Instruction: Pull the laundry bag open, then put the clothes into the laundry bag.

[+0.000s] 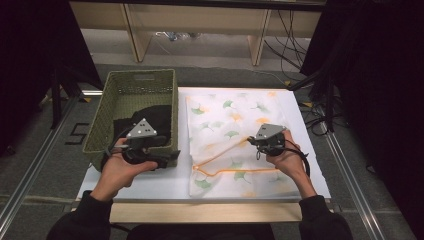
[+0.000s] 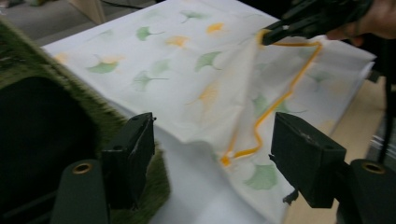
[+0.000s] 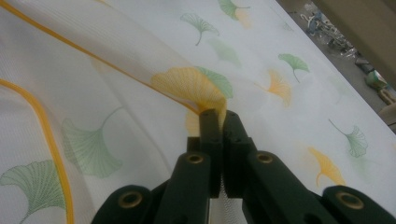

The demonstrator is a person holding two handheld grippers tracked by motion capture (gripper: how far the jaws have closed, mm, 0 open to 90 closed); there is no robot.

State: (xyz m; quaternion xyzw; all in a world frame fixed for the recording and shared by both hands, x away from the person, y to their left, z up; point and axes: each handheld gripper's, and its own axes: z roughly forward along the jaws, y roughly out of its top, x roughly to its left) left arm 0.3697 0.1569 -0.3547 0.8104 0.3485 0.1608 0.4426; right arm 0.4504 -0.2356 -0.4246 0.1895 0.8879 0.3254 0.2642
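A white mesh bag point(image 1: 230, 115) printed with green and orange ginkgo leaves lies on the white table point(image 1: 150, 185). Its opening is edged in orange trim point(image 1: 225, 150). My right gripper point(image 1: 251, 140) is shut on that orange edge and holds a fold of the mesh a little above the rest; the pinch shows close up in the right gripper view point(image 3: 218, 114). My left gripper point(image 1: 161, 152) stands open and holds nothing at the near right corner of a green woven basket point(image 1: 140, 80). In the left gripper view its jaws point(image 2: 212, 126) face the raised bag point(image 2: 177, 60) and the right gripper point(image 2: 275, 36).
Black cloth point(image 1: 155, 117) lies inside the basket, dark behind the rim point(image 2: 93, 107) in the left gripper view. The basket stands at the table's left, the bag covers its right half. Cables run over the floor at the far right point(image 1: 320, 120).
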